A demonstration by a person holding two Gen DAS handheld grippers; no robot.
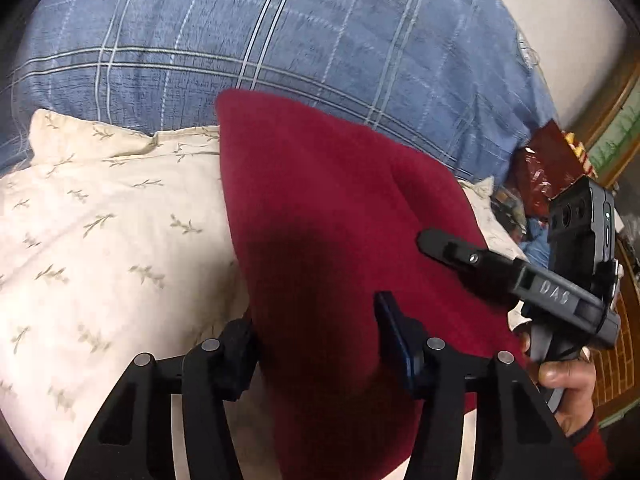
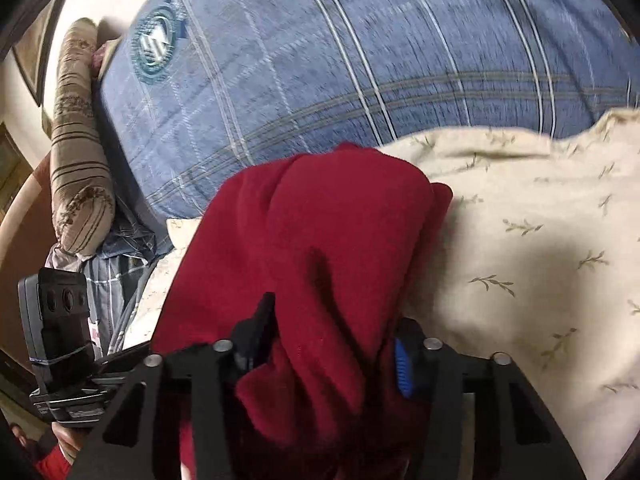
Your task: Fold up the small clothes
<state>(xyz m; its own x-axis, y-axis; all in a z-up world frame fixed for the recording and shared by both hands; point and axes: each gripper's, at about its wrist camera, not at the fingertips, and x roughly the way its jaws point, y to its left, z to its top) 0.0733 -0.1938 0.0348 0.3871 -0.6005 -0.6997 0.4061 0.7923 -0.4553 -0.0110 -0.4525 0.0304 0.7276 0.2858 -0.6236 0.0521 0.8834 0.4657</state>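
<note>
A dark red garment (image 1: 320, 216) lies on a cream sheet with a leaf print (image 1: 100, 240). In the left wrist view my left gripper (image 1: 316, 344) has its fingers on either side of the garment's near edge, with cloth between them. My right gripper (image 1: 460, 248) reaches in from the right over the garment's right side. In the right wrist view the red garment (image 2: 320, 232) is bunched and draped over my right gripper (image 2: 324, 344), cloth filling the gap between its black finger and blue pad (image 2: 402, 364).
A blue plaid quilt (image 1: 280, 32) lies beyond the cream sheet. A striped brown bolster (image 2: 78, 152) stands at the left. Red packets and clutter (image 1: 548, 164) sit at the bed's right edge. The left gripper's handle and camera (image 2: 60, 320) show at lower left.
</note>
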